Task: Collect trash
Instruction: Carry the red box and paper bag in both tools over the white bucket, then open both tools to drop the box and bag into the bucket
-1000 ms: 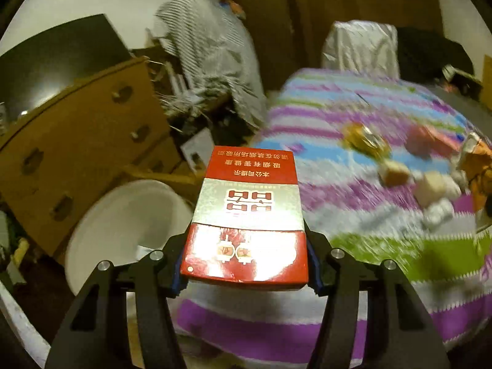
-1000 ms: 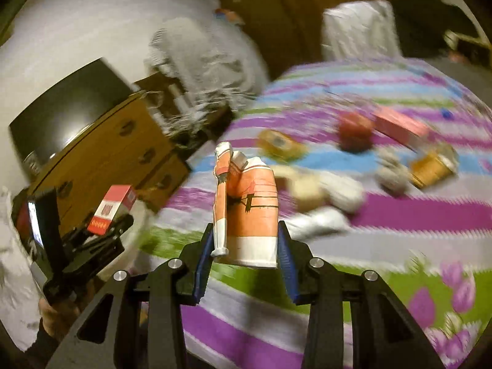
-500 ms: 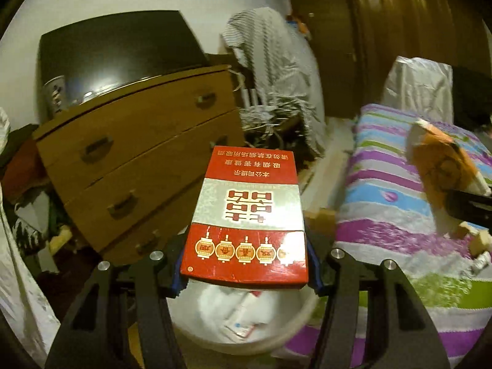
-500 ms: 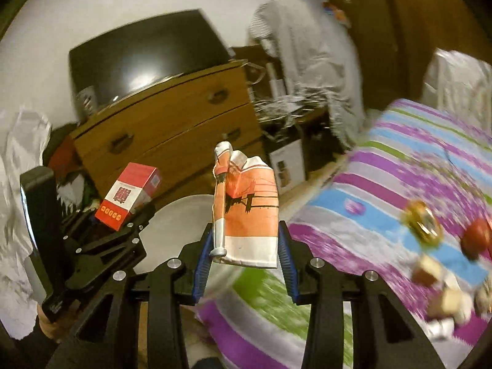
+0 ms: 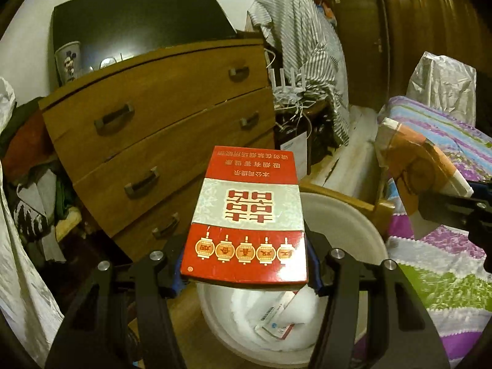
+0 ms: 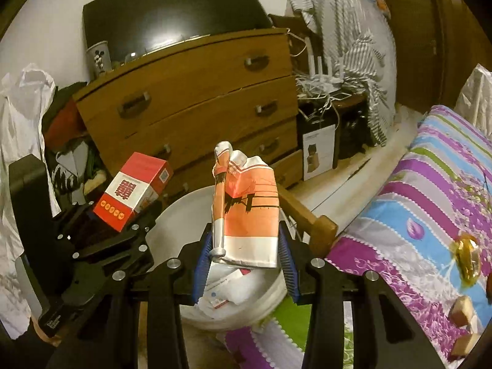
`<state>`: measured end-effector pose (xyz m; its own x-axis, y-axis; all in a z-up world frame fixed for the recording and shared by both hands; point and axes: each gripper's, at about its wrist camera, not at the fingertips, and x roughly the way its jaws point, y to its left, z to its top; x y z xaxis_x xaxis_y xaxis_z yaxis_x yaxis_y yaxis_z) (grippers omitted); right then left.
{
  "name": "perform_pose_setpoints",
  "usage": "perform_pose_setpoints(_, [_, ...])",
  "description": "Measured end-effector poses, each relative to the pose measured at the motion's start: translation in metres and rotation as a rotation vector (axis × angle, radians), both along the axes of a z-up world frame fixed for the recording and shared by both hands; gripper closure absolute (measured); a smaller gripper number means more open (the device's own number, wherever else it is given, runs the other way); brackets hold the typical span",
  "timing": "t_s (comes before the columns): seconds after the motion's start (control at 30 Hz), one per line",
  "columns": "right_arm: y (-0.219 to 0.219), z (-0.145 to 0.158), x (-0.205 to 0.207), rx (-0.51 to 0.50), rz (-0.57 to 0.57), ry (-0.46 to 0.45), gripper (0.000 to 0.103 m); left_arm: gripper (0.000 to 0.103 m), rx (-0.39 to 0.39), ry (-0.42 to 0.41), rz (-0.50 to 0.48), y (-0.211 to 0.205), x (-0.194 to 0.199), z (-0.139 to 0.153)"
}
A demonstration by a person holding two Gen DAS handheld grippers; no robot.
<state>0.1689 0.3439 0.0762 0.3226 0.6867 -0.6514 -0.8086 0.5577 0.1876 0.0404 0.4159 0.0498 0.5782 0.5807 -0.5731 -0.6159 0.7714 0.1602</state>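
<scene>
My left gripper [image 5: 246,272] is shut on a red and silver cigarette box [image 5: 247,215], held above a white round bin [image 5: 344,224] on the floor. In the right wrist view the same box [image 6: 130,192] sits in that gripper [image 6: 123,215] at the left. My right gripper [image 6: 244,259] is shut on a crumpled orange and white carton [image 6: 249,209], over the bin [image 6: 181,215]. The carton [image 5: 415,169] also shows at the right of the left wrist view. Paper and wrappers [image 6: 224,289] lie inside the bin.
A wooden chest of drawers [image 5: 160,135] stands behind the bin, with a dark screen [image 5: 138,21] and a printed cup [image 5: 68,61] on top. The bed with a striped purple cover [image 6: 430,209] carries more scraps [image 6: 467,255]. Clothes are piled at the left [image 5: 27,160].
Both grippers have swung left from the bed toward the bin and dresser, each still holding its item. The bin now lies under both of them.
</scene>
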Motion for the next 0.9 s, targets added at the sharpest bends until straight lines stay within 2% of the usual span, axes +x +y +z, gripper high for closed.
perform_pose_setpoints(0.17, [0.018,-0.009,0.000,-0.024,0.018,0.002,0.061,0.047,-0.014,0.014,0.006,0.010,0.000,-0.008])
perform_pose_setpoints(0.9, [0.037,-0.022,0.012,-0.046,0.071,0.041,0.060,0.047,-0.040,0.046,0.009,0.029,0.010,-0.025])
